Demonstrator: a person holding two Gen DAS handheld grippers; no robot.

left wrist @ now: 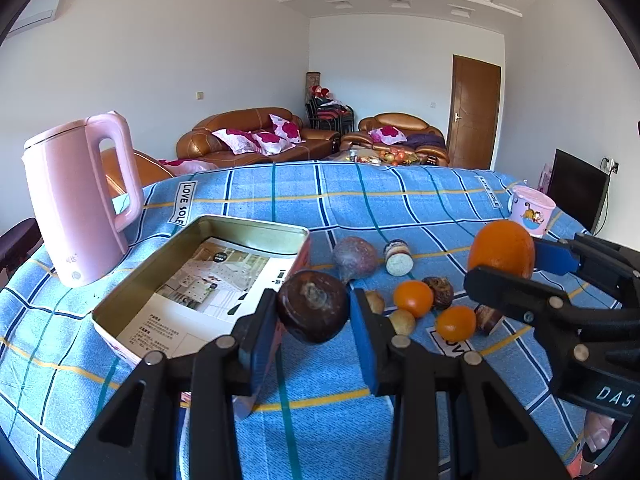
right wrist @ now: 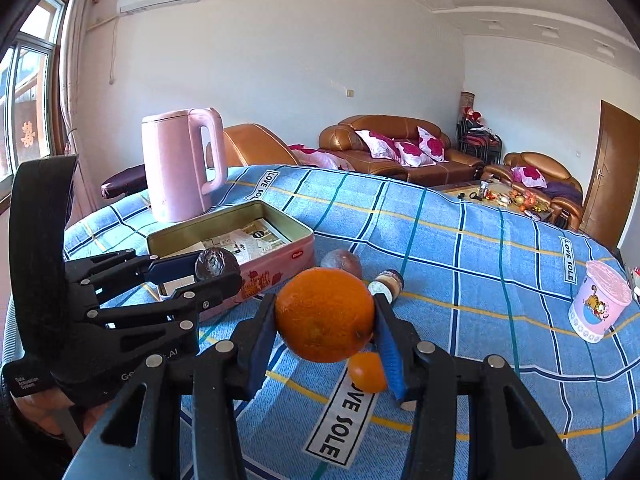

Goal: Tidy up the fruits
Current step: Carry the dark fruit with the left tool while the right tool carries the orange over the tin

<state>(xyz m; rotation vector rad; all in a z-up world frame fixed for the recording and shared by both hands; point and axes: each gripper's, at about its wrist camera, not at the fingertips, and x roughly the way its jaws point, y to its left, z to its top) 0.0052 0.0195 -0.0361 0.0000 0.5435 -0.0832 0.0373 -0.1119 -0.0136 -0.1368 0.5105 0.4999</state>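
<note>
My left gripper (left wrist: 314, 312) is shut on a dark brown round fruit (left wrist: 313, 306), held above the table beside the near right corner of an open pink tin box (left wrist: 256, 229). It also shows in the right wrist view (right wrist: 218, 266). My right gripper (right wrist: 325, 316) is shut on a large orange (right wrist: 324, 314), held above the table to the right of the box; the orange also shows in the left wrist view (left wrist: 502, 249). On the blue checked cloth lie a purple fruit (left wrist: 354, 258), two small oranges (left wrist: 413, 298), dark and pale small fruits, and a small jar (left wrist: 398, 258).
A pink kettle (left wrist: 76, 200) stands left of the box, which holds a printed leaflet (left wrist: 200, 292). A pink cartoon cup (right wrist: 600, 306) stands at the table's right. Sofas and a door are behind the table.
</note>
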